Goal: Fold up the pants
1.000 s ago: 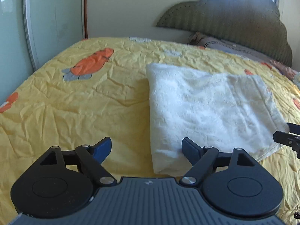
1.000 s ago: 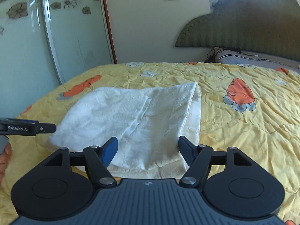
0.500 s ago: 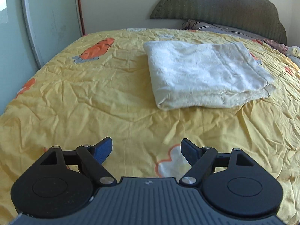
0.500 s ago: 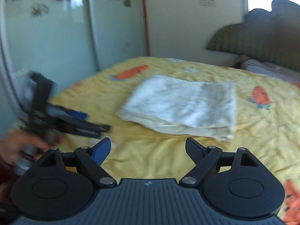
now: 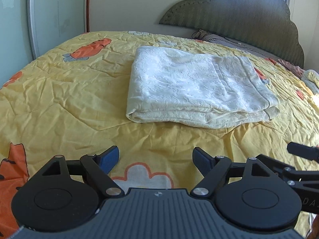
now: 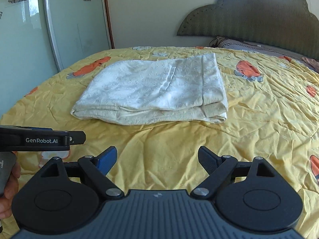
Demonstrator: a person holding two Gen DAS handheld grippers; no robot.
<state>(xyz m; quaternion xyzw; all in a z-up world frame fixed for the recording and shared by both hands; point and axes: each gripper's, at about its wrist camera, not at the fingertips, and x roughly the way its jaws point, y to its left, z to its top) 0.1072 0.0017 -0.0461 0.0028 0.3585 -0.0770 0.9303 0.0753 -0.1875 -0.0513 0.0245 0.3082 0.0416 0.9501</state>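
Note:
The cream-white pants (image 5: 195, 87) lie folded into a flat rectangle on the yellow bedspread (image 5: 69, 99); they also show in the right wrist view (image 6: 155, 91). My left gripper (image 5: 156, 160) is open and empty, held back from the near folded edge. My right gripper (image 6: 157, 160) is open and empty, also short of the pants. The right gripper's side shows at the right edge of the left wrist view (image 5: 303, 153). The left gripper's side shows at the left of the right wrist view (image 6: 45, 139).
A green padded headboard (image 5: 239, 20) and pillows (image 5: 229, 41) stand at the far end of the bed. Glass sliding doors (image 6: 49, 29) run along the left. A small bundle of cloth (image 5: 311, 79) lies at the bed's right edge.
Both grippers have pulled back from the folded pants, which now lie farther ahead. The pants have not moved. Both grippers stay open.

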